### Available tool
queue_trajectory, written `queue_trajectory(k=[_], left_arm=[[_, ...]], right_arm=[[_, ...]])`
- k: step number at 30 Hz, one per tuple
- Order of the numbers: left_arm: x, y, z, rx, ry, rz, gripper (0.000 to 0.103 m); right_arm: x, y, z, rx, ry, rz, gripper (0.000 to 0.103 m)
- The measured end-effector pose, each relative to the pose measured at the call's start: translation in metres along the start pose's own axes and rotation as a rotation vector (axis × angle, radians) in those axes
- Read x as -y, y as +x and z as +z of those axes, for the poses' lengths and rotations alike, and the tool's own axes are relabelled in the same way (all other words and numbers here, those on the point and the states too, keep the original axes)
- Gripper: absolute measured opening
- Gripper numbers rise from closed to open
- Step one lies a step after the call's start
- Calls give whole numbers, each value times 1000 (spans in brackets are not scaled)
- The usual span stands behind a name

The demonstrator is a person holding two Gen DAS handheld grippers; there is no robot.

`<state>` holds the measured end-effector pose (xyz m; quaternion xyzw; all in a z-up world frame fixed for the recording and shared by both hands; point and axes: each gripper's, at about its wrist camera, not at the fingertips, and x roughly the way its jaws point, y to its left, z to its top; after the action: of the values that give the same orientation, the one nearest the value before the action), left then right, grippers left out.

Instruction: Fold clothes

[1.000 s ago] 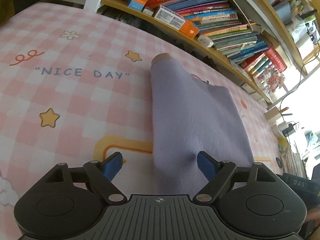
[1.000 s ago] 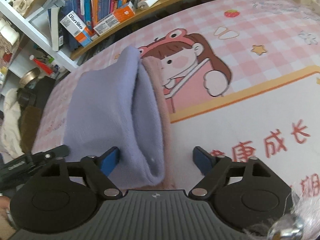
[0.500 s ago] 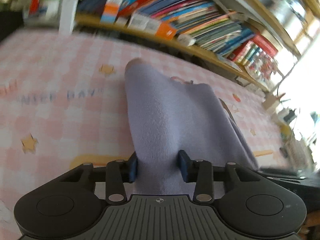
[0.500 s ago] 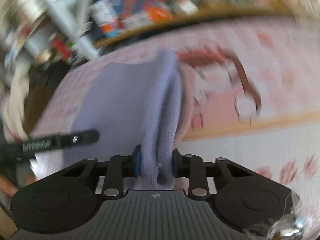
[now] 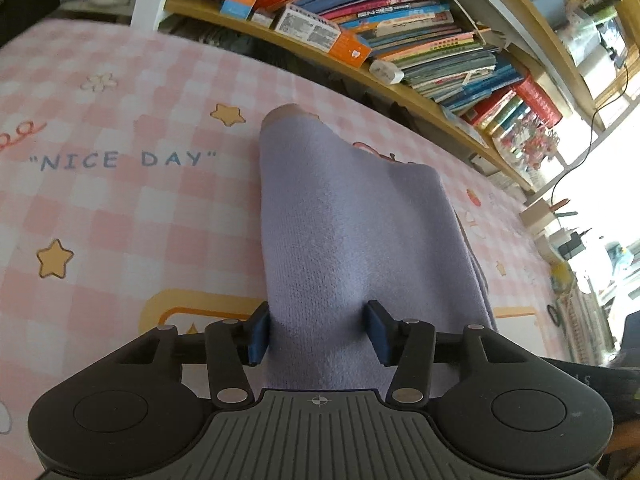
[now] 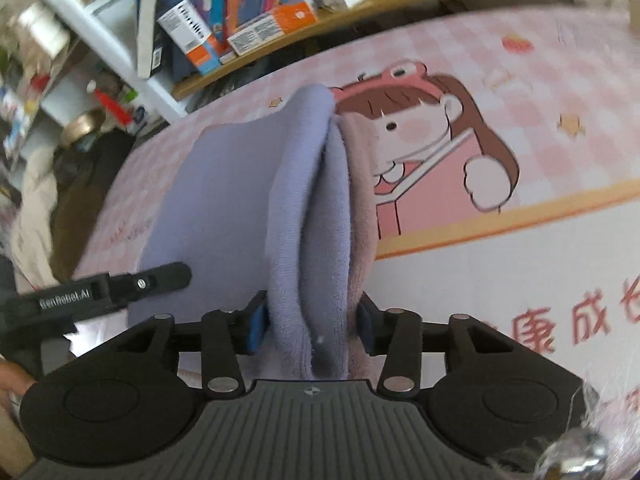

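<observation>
Gripping the lavender garment [image 5: 352,240] at its near edge, the left gripper [image 5: 318,330] is pinching a bunched ridge of the knit between its blue pads [image 5: 258,334]; jaws closed onto the fabric. The right gripper [image 6: 310,326] is doing the same on its side, clamping several stacked folds, lavender layers plus a pinkish inner layer, between its two fingers. The garment is lying lengthwise on the pink checked mat [image 5: 132,208], running away from both cameras toward the bookshelf [image 5: 400,40]. In the left view it is sitting just right of the "NICE DAY" lettering [image 5: 124,159]; in the right view it is overlapping the left edge of the cartoon girl print [image 6: 432,140]. Right view is showing slight motion blur
</observation>
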<state>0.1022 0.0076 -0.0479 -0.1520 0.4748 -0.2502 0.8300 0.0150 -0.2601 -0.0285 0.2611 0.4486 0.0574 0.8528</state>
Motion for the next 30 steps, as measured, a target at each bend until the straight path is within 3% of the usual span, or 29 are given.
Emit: queue_trajectory(k=[8, 11, 14, 17, 20, 24, 30], left_arm=[[-9, 10, 4, -16, -61, -53, 52], [6, 6, 3, 5, 4, -8, 45], [21, 0, 2, 32, 90, 37, 44], [13, 3, 6, 2, 60, 22, 47], [-3, 7, 10, -33, -19, -28, 52], [-10, 10, 9, -38, -61, -59, 53], [-3, 7, 4, -10, -33, -36, 44]], right_arm=[[2, 13, 10, -10, 42, 43, 45], [-8, 14, 10, 3, -28, 9, 32], [-19, 12, 6, 23, -123, -29, 30], [-30, 11, 3, 43, -217, -67, 33], [-13, 13, 6, 26, -91, -20, 45], [4, 14, 8, 14, 42, 30, 47], [-13, 12, 7, 34, -45, 3, 32]])
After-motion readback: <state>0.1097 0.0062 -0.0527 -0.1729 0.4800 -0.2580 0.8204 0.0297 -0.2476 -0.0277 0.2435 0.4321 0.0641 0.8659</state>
